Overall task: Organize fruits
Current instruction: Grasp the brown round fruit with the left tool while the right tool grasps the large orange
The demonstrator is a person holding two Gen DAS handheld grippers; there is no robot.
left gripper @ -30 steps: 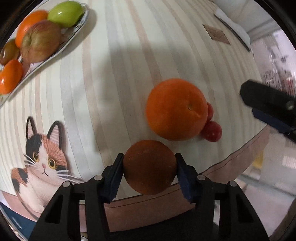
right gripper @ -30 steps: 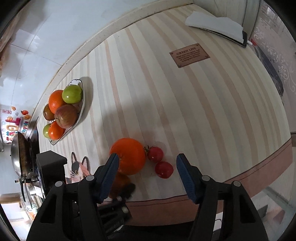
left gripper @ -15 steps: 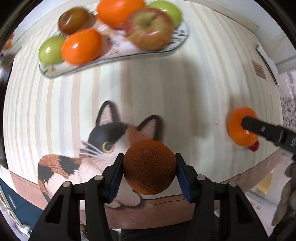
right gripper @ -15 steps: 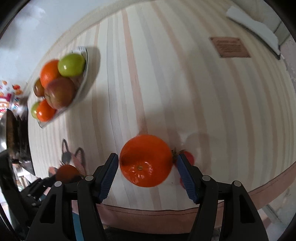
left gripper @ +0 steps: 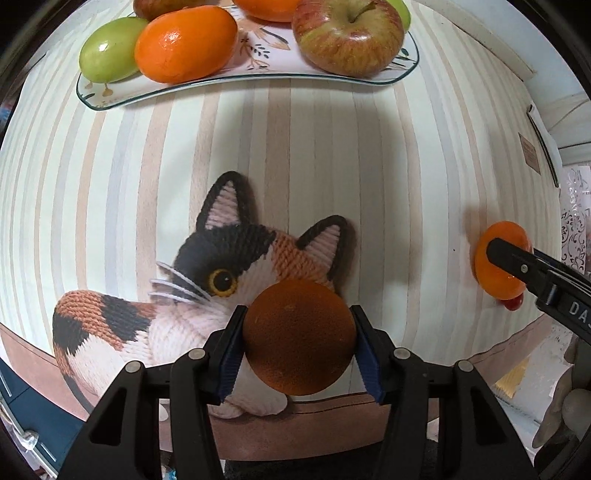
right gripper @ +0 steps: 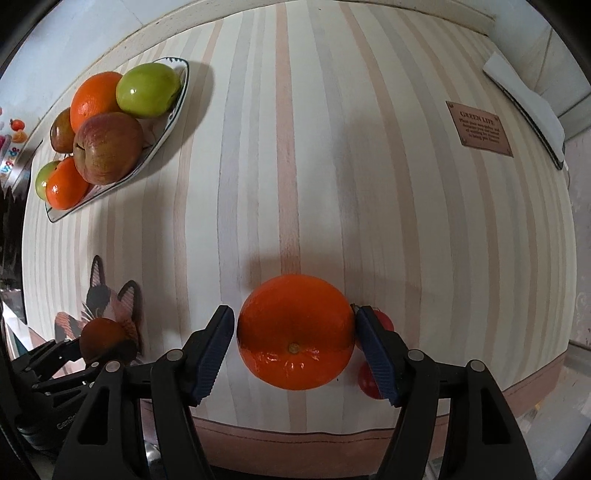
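My left gripper [left gripper: 298,311] is shut on a dark brown round fruit [left gripper: 298,336] and hangs over a knitted cat mat [left gripper: 207,266]. Just beyond the mat stands a white plate [left gripper: 221,79] with a red-green apple [left gripper: 347,35], an orange [left gripper: 184,40] and a green fruit [left gripper: 107,48]. My right gripper [right gripper: 293,312] points down and is open. A large orange [right gripper: 295,339] on the striped table sits between its pads, with a narrow gap at the left pad. Two small red tomatoes [right gripper: 384,321] lie right behind the right finger.
The table's front edge [right gripper: 295,432] runs close below the orange. A brown label plaque [right gripper: 480,127] and a white cloth [right gripper: 524,88] lie at the far right. The striped stretch between plate and orange is bare. The left gripper with its fruit [right gripper: 103,339] shows at lower left.
The left gripper carried the brown fruit away from the large orange, over the cat mat and nearer the plate. The right gripper sank and rolled until its fingers straddled the orange.
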